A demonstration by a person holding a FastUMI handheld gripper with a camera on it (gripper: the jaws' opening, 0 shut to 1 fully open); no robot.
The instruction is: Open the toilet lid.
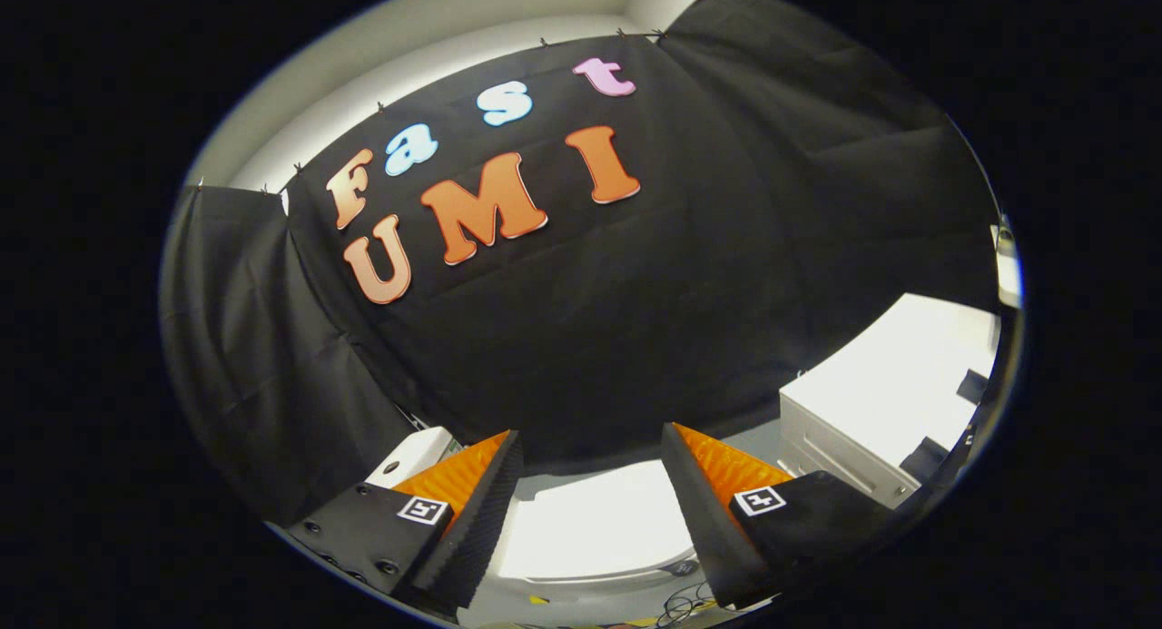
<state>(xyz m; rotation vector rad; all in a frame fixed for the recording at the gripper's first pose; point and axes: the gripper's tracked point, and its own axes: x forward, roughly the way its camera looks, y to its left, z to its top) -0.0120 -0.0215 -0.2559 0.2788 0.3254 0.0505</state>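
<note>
A: What lies between the fingers?
B: The glossy white toilet lid (590,525), closed and flat, seen low and near, just beyond the fingertips.

A: State of the gripper (590,447)?
B: Spread wide; both fingers are apart from the lid and hold nothing.

A: Surroundings?
B: A white drawer cabinet (871,411) stands to the right, a small white box (413,455) at left, black cloth wall (635,293) far behind.
</note>
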